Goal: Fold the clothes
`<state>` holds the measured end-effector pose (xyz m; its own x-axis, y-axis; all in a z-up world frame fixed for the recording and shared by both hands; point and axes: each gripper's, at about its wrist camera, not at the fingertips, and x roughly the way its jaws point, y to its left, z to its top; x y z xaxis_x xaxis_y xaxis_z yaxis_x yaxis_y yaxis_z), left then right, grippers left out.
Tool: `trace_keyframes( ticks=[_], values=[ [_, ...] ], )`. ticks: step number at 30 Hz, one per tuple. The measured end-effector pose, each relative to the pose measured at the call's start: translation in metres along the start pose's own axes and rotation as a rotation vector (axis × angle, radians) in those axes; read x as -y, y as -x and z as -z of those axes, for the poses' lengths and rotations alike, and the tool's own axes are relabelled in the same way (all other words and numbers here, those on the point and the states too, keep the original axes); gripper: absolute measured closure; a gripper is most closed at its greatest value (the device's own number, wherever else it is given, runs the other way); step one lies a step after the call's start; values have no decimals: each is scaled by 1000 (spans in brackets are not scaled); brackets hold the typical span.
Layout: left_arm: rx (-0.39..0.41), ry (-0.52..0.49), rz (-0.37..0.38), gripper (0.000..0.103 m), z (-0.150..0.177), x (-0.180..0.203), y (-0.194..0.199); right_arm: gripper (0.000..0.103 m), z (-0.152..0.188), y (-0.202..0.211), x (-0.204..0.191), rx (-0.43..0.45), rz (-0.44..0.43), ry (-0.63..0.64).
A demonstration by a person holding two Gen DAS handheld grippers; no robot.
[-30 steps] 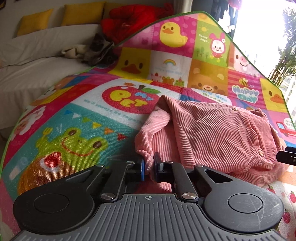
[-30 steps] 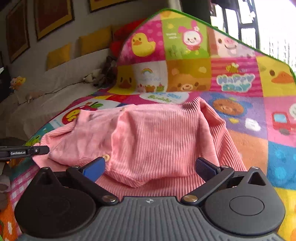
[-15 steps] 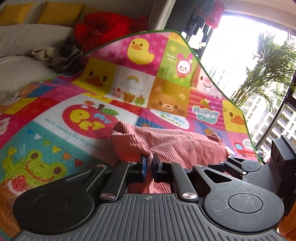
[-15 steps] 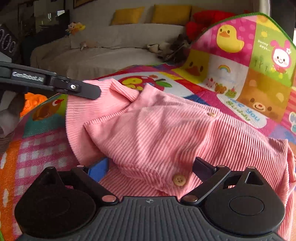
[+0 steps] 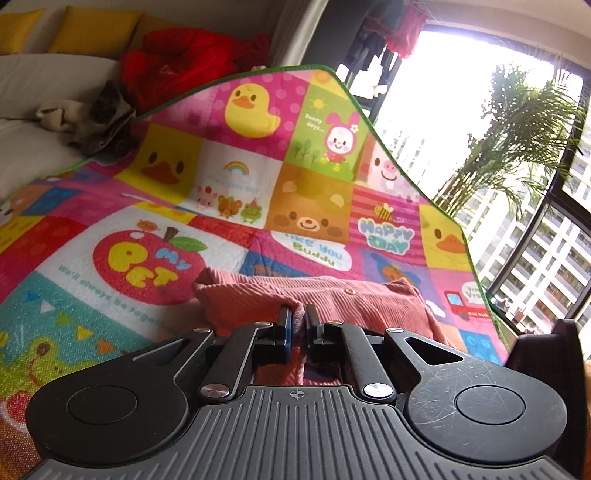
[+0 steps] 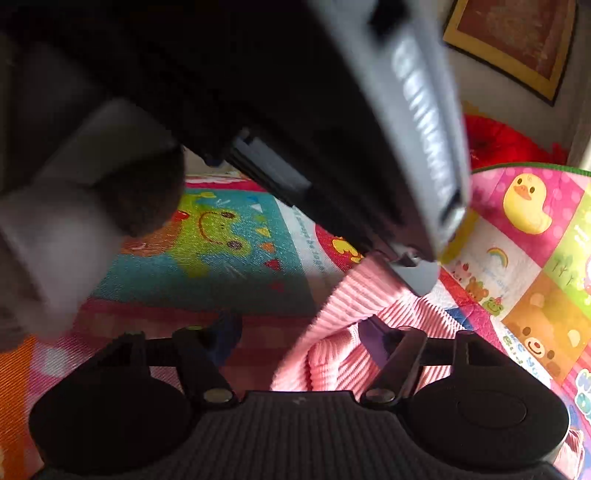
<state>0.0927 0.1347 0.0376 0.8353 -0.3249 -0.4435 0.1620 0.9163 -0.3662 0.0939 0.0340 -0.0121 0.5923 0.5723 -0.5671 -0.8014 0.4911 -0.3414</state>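
Observation:
A pink corduroy garment (image 5: 343,301) lies on the colourful cartoon play mat (image 5: 221,184). My left gripper (image 5: 298,317) is shut on a fold of the garment at its near edge and holds it up. In the right wrist view my right gripper (image 6: 295,339) is open, low over the mat, with the pink garment (image 6: 354,310) between its fingers and against the right finger (image 6: 373,332). The left gripper's body (image 6: 295,110) fills the upper part of that view, close above, its tip on the garment.
The mat's far end curls up against a sofa with yellow cushions (image 5: 92,29) and a red jacket (image 5: 184,62). A grey cloth heap (image 5: 99,122) lies on the white bed. A window with a palm (image 5: 517,129) is at the right.
My left gripper has carried its fold across the garment to the right. My right gripper swung left and now sits under the left gripper, with less of the garment before it.

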Motion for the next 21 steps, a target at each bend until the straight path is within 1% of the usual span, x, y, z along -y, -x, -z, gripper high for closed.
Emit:
trace_keyframes(
  ticks=[1, 2, 3, 4, 5, 6, 7, 8, 9, 10, 11, 12, 15, 18, 19, 20, 21],
  values=[
    [5, -7, -4, 97, -2, 1, 0, 65, -1, -5, 7, -8, 16, -21],
    [15, -8, -15, 97, -6, 1, 0, 74, -1, -10, 14, -16, 33, -43],
    [31, -3, -17, 96, -10, 1, 3, 89, -2, -14, 21, -24, 49, -64],
    [48, 1, -18, 92, -14, 0, 5, 92, -2, -15, 30, -22, 66, -86],
    [64, 6, -19, 90, -19, 0, 8, 93, 0, -6, 41, -1, 82, -108],
    [82, 11, -21, 80, -23, 0, 11, 96, 2, 4, 52, 21, 99, -131],
    [107, 18, -31, 66, -28, 1, 15, 96, 4, 13, 63, 43, 116, -154],
    [132, 25, -42, 61, -32, 1, 19, 96, 5, 22, 75, 65, 133, -177],
    [144, 23, -52, 59, -34, 3, 21, 96, 7, 33, 87, 90, 153, -201],
    [155, 21, -63, 59, -37, 4, 23, 96, 10, 49, 100, 121, 184, -228],
    [165, 19, -73, 56, -39, 6, 24, 96, 14, 65, 115, 153, 220, -257],
    [160, 16, -73, 55, -39, 8, 23, 96, 19, 81, 128, 182, 255, -292],
    [122, -3, -66, 46, -37, 18, 13, 96, 40, 123, 168, 235, 356, -407],
    [68, -27, -36, 38, -31, 35, -5, 96, 76, 146, 199, 212, 443, -521],
    [50, -36, -21, 31, -28, 41, -12, 96, 91, 147, 207, 186, 457, -563],
    [33, -45, -7, 26, -25, 48, -19, 96, 107, 148, 213, 158, 468, -605],
    [15, -58, 6, 25, -23, 55, -26, 96, 122, 146, 216, 128, 470, -644]
  ],
)
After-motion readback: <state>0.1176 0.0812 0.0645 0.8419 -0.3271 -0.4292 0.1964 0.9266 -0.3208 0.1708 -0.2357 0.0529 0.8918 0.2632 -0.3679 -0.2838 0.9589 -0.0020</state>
